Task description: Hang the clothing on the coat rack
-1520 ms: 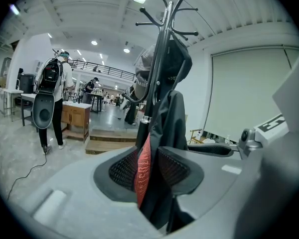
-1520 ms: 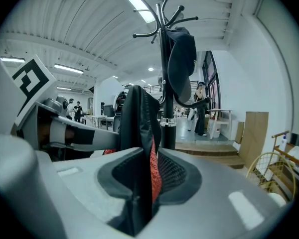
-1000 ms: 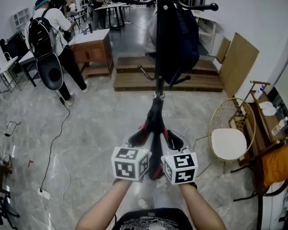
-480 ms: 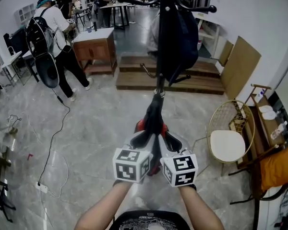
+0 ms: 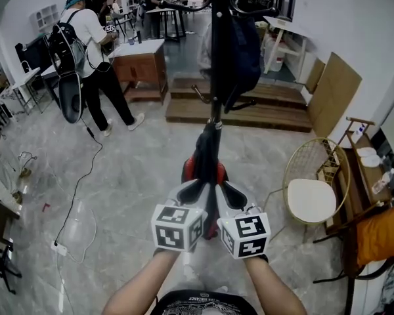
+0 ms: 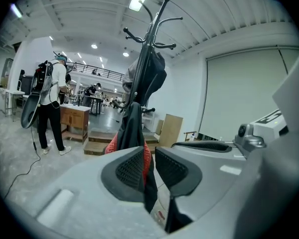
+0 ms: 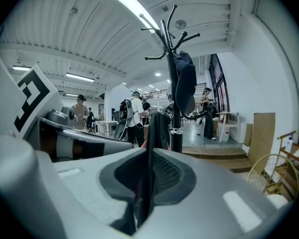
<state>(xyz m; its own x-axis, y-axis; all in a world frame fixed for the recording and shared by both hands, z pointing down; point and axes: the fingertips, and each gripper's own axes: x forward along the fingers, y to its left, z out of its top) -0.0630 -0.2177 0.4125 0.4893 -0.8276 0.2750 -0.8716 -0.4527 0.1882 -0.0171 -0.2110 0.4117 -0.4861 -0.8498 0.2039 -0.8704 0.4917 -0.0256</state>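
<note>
A black garment with a red lining point(image 5: 207, 159) stretches from my two grippers up toward the coat rack point(image 5: 215, 77), whose pole stands straight ahead. A dark garment point(image 5: 240, 44) hangs on the rack's hooks. My left gripper point(image 5: 192, 190) and right gripper point(image 5: 231, 194) sit side by side at the garment's near end. In the left gripper view the cloth point(image 6: 132, 128) lies between the jaws of the left gripper point(image 6: 149, 168), which have just been closing; a narrow gap still shows beside it. The right gripper point(image 7: 150, 176) is shut on the black fabric point(image 7: 158, 128).
A person with a backpack point(image 5: 85, 44) stands at the left by a wooden cabinet point(image 5: 141, 67). A low wooden platform point(image 5: 276, 113) lies behind the rack. A gold wire chair point(image 5: 312, 189) stands at the right. A cable point(image 5: 75, 202) trails over the marble floor.
Both grippers have carried the garment a little closer to the rack, which now stands nearer and higher in view. The person at the left has stepped to the right.
</note>
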